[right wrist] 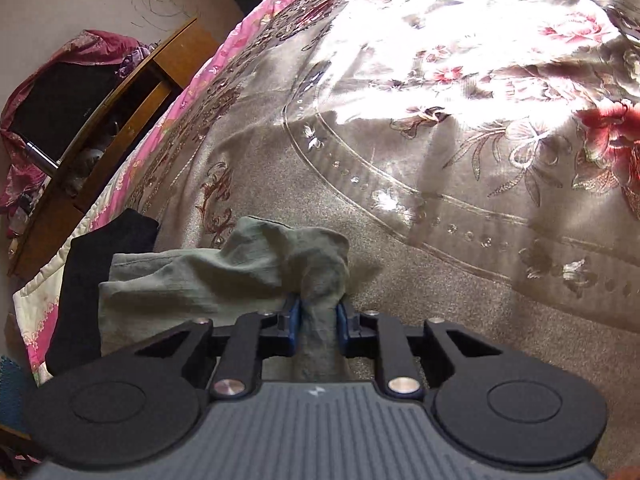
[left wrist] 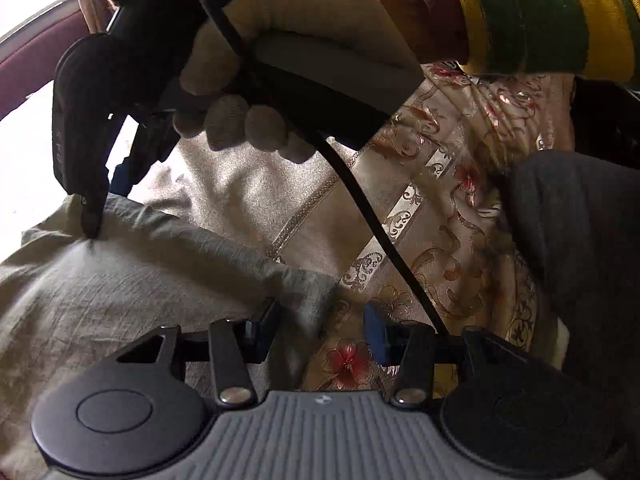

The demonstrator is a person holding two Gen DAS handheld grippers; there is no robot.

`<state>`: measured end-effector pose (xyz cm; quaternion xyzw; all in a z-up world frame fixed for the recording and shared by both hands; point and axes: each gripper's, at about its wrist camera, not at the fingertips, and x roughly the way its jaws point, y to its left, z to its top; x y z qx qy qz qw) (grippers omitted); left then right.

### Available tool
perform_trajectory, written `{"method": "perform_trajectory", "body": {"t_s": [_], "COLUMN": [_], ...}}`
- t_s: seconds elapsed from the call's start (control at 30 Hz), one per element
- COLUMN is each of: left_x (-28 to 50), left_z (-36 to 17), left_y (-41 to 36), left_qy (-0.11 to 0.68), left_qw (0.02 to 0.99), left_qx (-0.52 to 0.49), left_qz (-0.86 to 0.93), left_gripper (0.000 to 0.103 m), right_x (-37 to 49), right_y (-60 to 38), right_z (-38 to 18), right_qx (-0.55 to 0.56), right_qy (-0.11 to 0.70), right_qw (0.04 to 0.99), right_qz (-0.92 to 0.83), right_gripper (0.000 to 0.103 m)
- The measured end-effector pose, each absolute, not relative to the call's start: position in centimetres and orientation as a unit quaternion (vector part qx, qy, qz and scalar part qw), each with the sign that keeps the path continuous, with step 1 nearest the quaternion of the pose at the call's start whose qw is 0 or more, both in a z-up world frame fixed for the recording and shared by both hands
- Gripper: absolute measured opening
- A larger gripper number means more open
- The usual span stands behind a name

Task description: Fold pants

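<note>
Two grippers work over a bed spread with a shiny floral bedcover (right wrist: pixel 460 128). From the right wrist camera, the right gripper (right wrist: pixel 316 320) is pinching a bunched fold of the grey-green pants (right wrist: pixel 208 276) between its blue pads (right wrist: pixel 293 322), the cloth filling the narrow gap and rising in a hump just beyond the fingertips. What remains of the pants lies in loose layers to the left of that pinch, on the bedcover near the bed's edge, touching a dark garment (right wrist: pixel 88 280) that lies partly under them. A pink quilt border (right wrist: pixel 200 80) runs along the bed's side, and a wooden cabinet (right wrist: pixel 132 92) stands beyond it. From the left wrist camera, the left gripper (left wrist: pixel 320 326) has its fingers spread apart, with the corner of the pants (left wrist: pixel 132 280) lying between and under them, not clamped. Across the cloth, the other gripper's dark finger (left wrist: pixel 86 184) touches the pants at a puckered point, held by a gloved hand (left wrist: pixel 288 56) whose sleeve is striped green and yellow. A black cable (left wrist: pixel 360 200) hangs across the view.
</note>
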<state>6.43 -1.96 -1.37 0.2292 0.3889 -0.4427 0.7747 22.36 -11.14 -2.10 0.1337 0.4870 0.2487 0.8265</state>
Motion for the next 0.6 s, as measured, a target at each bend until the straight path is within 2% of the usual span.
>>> {"method": "perform_trajectory", "body": {"t_s": [0.13,0.23,0.3,0.37,0.5,0.6], "left_x": [6.0,5.8,5.6,5.2,6.0,8.1], "left_z": [-1.5,-1.2,-0.1,1.4,3.7,3.4], "left_y": [-1.6,-1.5,-0.9,0.9,6.5,11.2], "left_qy": [0.390,0.385,0.375,0.356,0.346,0.364], "left_qw": [0.775,0.784,0.796,0.822,0.873,0.902], "left_qx": [0.225,0.225,0.214,0.196,0.137,0.082], "left_qz": [-0.443,-0.432,-0.424,-0.399,-0.315,-0.217], "left_gripper": [0.058,0.058,0.058,0.059,0.064,0.067], "right_x": [24.0,24.4,24.1,23.1,18.7,15.5], "right_y": [-10.7,-10.3,-10.9,-11.9,-13.6,-13.9], "right_z": [-2.7,-2.7,-2.1,-1.2,0.4,-0.5], "right_qx": [0.156,0.158,0.170,0.182,0.157,0.150], "right_qy": [0.482,0.476,0.473,0.466,0.456,0.476], "right_qw": [0.828,0.833,0.831,0.833,0.838,0.823], "right_qz": [0.240,0.236,0.237,0.237,0.257,0.271], "right_gripper": [0.010,0.010,0.018,0.020,0.038,0.040]}}
